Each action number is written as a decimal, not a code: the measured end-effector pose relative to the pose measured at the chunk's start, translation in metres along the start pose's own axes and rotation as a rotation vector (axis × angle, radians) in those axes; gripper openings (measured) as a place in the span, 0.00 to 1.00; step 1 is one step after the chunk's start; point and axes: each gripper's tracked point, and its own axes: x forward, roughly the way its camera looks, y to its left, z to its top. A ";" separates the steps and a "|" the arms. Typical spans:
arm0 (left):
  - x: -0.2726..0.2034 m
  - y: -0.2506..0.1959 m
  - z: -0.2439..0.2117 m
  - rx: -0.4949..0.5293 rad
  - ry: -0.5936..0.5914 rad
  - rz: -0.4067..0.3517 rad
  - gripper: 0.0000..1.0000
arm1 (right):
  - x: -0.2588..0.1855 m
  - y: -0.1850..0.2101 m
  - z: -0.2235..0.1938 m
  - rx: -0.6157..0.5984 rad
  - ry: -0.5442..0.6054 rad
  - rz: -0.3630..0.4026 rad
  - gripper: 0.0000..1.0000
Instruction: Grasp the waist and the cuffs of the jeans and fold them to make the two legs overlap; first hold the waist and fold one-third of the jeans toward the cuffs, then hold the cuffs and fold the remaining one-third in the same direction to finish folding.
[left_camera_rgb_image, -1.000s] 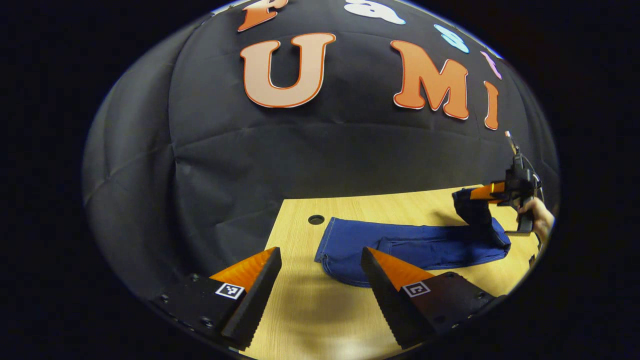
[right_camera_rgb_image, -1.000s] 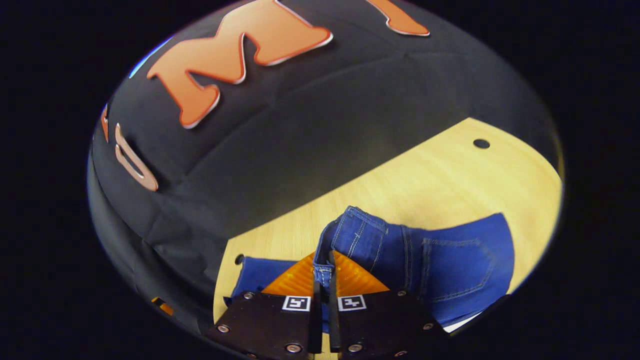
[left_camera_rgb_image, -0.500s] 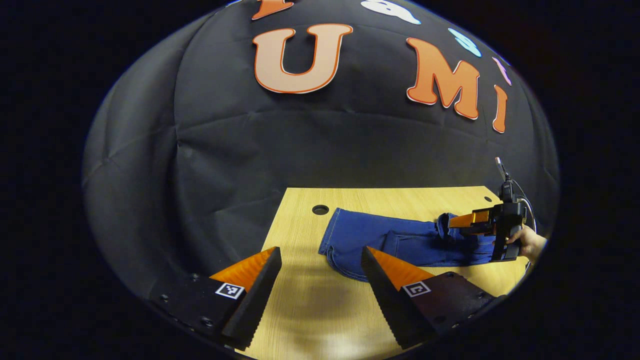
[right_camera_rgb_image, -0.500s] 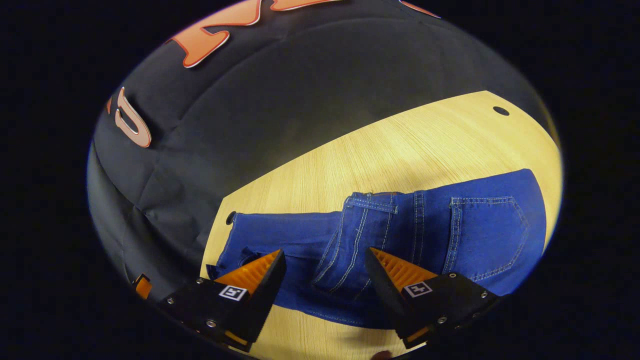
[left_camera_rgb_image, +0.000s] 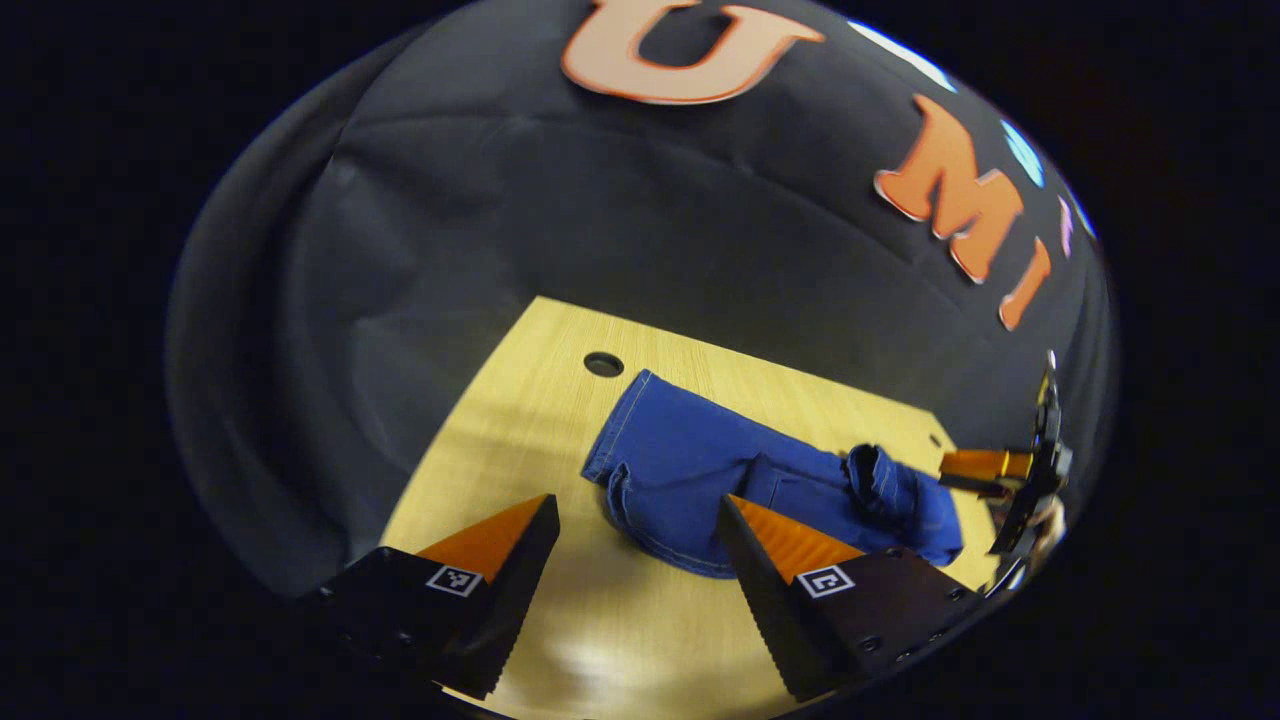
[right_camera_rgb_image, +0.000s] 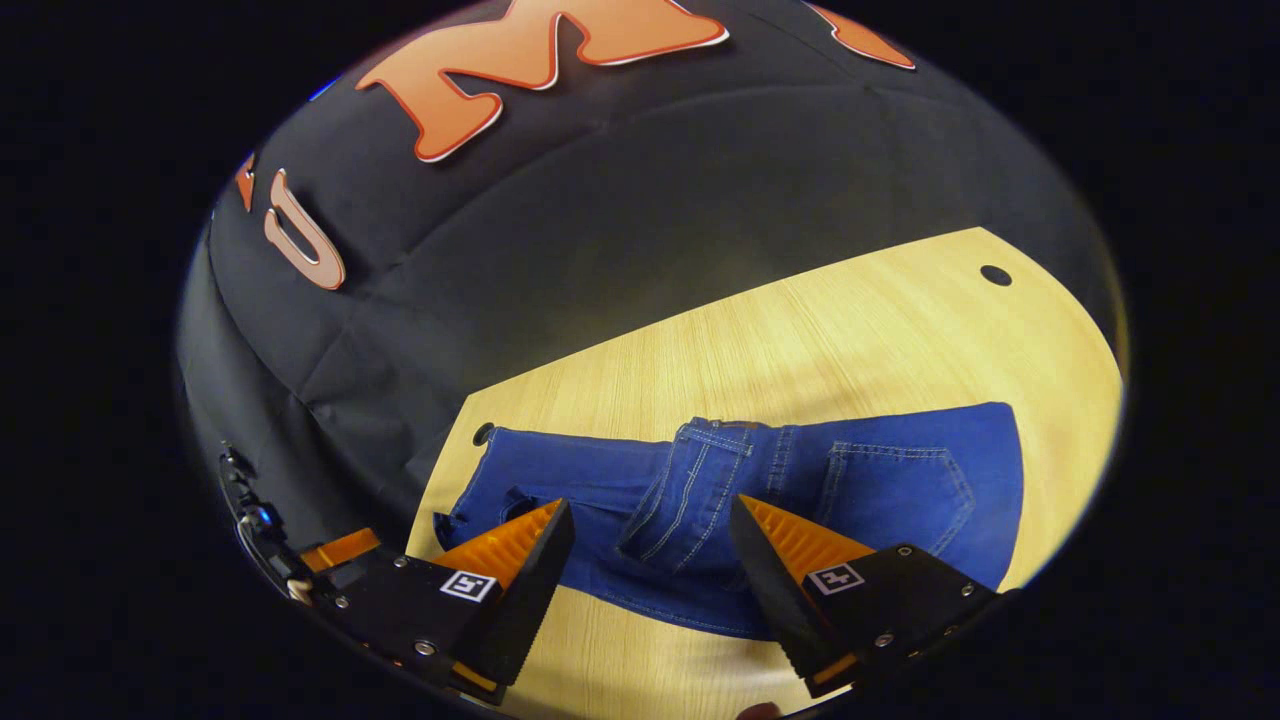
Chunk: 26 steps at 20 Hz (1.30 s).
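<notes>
Hovering with fingers spread wide and nothing between them, the right gripper (right_camera_rgb_image: 640, 570) sits above the near edge of the jeans (right_camera_rgb_image: 740, 510). Waist section (right_camera_rgb_image: 700, 470) is folded over onto the legs, back pocket facing up (stitching visible in the right gripper view). Left gripper (left_camera_rgb_image: 630, 570) is likewise parted and empty, above bare table (left_camera_rgb_image: 620, 640) just short of the cuff end (left_camera_rgb_image: 625, 440). Jeans lie flat across the wooden table, cuffs near a round hole (left_camera_rgb_image: 603, 364) in the tabletop. In the left gripper view the right gripper shows far off past the folded waist, beyond the denim's end.
</notes>
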 end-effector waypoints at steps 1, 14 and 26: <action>0.012 0.004 -0.002 -0.066 0.022 -0.019 0.98 | -0.004 -0.003 0.001 0.004 0.003 -0.001 0.97; 0.120 0.023 0.008 -0.384 0.058 -0.053 0.97 | -0.028 -0.057 0.021 0.196 -0.030 -0.052 0.98; 0.149 -0.019 -0.015 -0.448 0.132 -0.053 0.05 | -0.042 -0.080 0.012 0.282 -0.029 -0.076 0.98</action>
